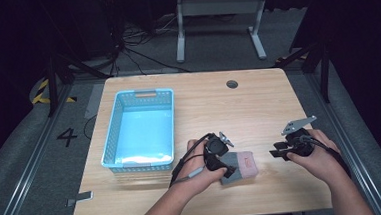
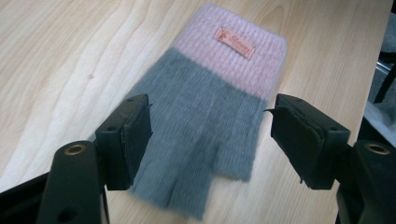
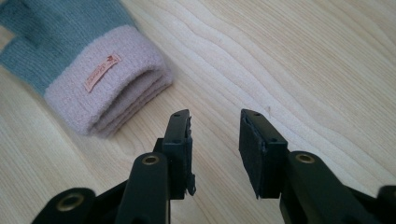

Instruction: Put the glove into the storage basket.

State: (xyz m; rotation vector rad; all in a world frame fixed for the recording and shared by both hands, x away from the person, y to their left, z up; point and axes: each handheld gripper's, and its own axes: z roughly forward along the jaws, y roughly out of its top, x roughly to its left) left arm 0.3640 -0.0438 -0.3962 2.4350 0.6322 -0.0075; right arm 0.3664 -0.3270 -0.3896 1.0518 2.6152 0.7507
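Observation:
A grey knitted glove with a pink cuff (image 1: pixel 239 166) lies flat on the wooden table near its front edge. In the left gripper view the glove (image 2: pixel 205 121) runs between my wide-apart jaws, fingers toward me, cuff label away. My left gripper (image 1: pixel 229 172) hovers open over the glove's grey finger end. My right gripper (image 1: pixel 275 153) stands a short way right of the cuff, open, with bare wood between its jaws. In the right gripper view the glove's pink cuff (image 3: pixel 105 84) sits at upper left, apart from my right gripper (image 3: pixel 215 149).
A light blue plastic basket (image 1: pixel 139 130) stands on the left half of the table (image 1: pixel 218 106), nothing visible in it. A round cable hole (image 1: pixel 232 84) sits near the far edge. Beyond the table is a dark floor with cables and a desk frame.

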